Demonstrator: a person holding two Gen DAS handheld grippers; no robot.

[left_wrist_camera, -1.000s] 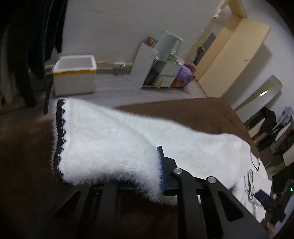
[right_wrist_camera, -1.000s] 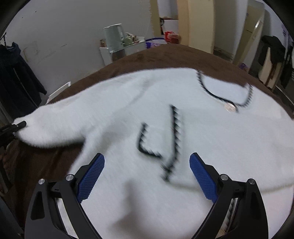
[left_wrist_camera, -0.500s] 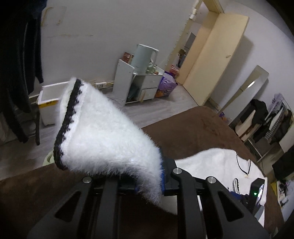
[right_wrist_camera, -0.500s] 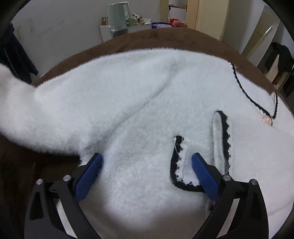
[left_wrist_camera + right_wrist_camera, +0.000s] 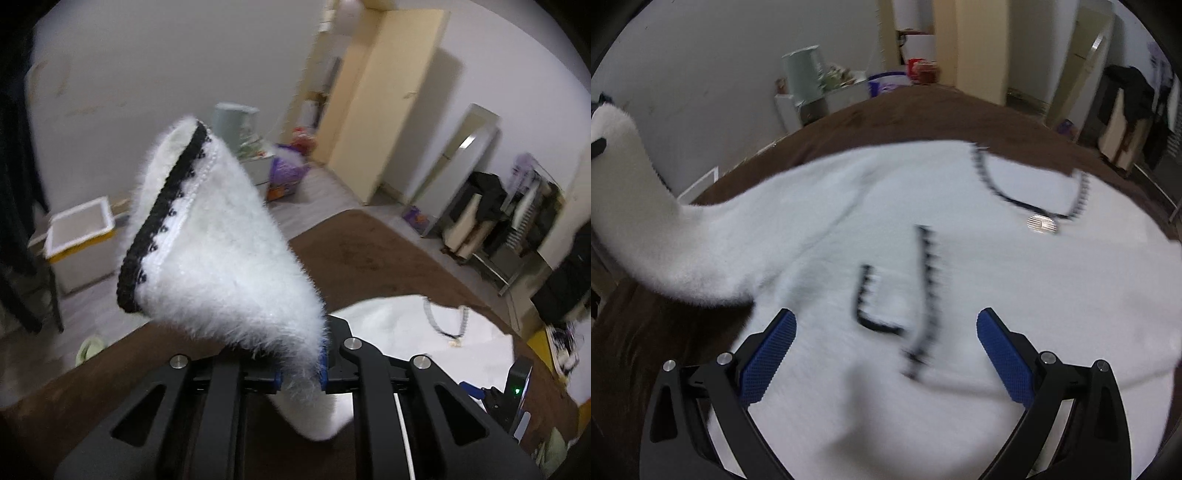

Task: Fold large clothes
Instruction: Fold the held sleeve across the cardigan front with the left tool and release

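Left wrist view — sleeve lifted for the fold, then right wrist view over the body.

Left wrist: the left gripper point(image 5: 300, 378) is clamped on the white fluffy sleeve point(image 5: 221, 251), its black-trimmed cuff point(image 5: 159, 225) raised clear of the brown bed point(image 5: 369, 251); the sleeve is best carried across the chest with that pinch kept firm. Right wrist: the right gripper point(image 5: 886, 354) hangs over the cardigan point(image 5: 960, 277) spread flat on the bed, jaws wide apart and holding nothing — the body could be pinned near the pocket trim point(image 5: 871, 302) so that it is not dragged along.
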